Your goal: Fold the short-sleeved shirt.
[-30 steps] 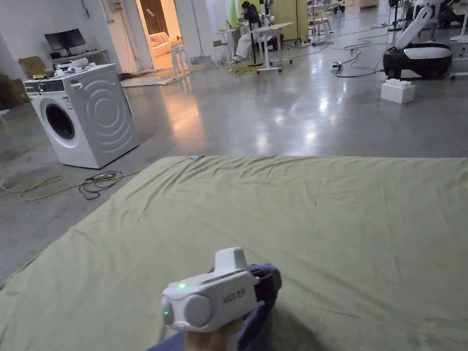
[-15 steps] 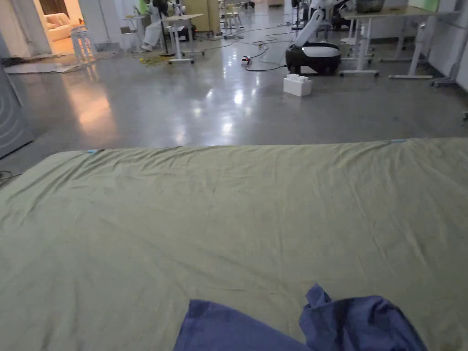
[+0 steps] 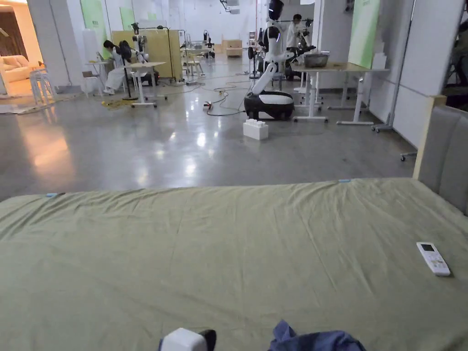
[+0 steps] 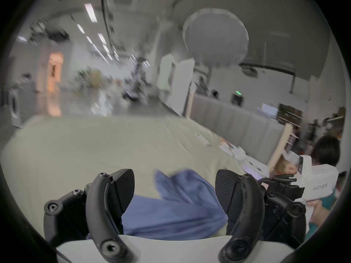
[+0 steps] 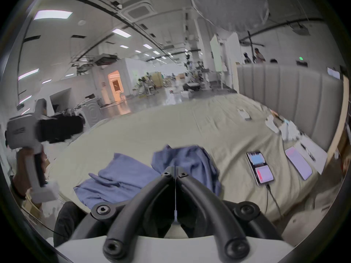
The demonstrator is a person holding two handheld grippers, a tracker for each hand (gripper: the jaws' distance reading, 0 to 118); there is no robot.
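Lying crumpled on the olive-sheeted bed (image 3: 228, 247) near its front edge, the blue short-sleeved shirt (image 5: 144, 174) is partly spread, partly bunched. Your left tongs (image 4: 174, 189) are released, jaws wide apart with the shirt seen between them, not pressed. Your right tongs (image 5: 175, 169) are clenched, jaws meeting; whether cloth is pinched, you cannot tell. A white remote (image 3: 433, 258) and two lit phones (image 5: 259, 166) lie nearer the padded headboard (image 5: 284, 96).

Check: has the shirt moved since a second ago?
Yes. The shirt sits farther right of the tape on the bed's far edge.
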